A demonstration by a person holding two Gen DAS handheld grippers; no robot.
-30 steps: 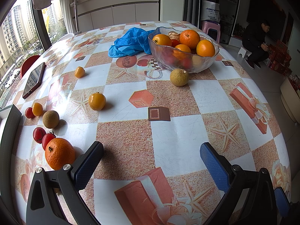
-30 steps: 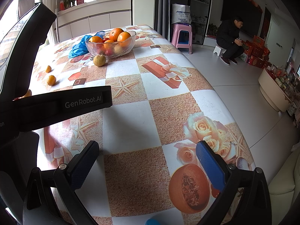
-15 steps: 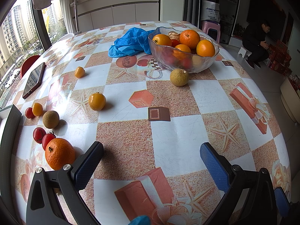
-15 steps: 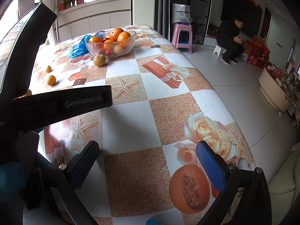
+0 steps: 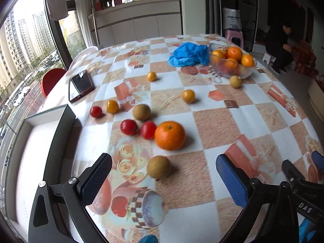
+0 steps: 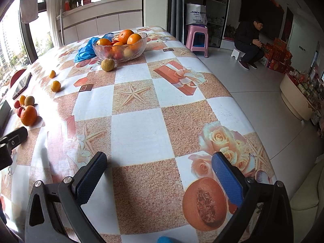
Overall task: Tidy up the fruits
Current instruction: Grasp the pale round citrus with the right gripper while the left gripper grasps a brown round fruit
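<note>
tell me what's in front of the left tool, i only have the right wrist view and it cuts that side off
Observer: A round brown fruit lies on the tablecloth, roughly between the tips of the left tool.
Operator: is that tool gripping it
Observer: No. Its jaws are spread wide and neither pad touches the fruit.
Operator: how many red ones by the big orange, i see one
Observer: Two cherry tomatoes sit side by side, left of the big orange.
Operator: anything further left
Observer: A shallow white tray lies at the table's left edge, partly behind a black bar.
</note>
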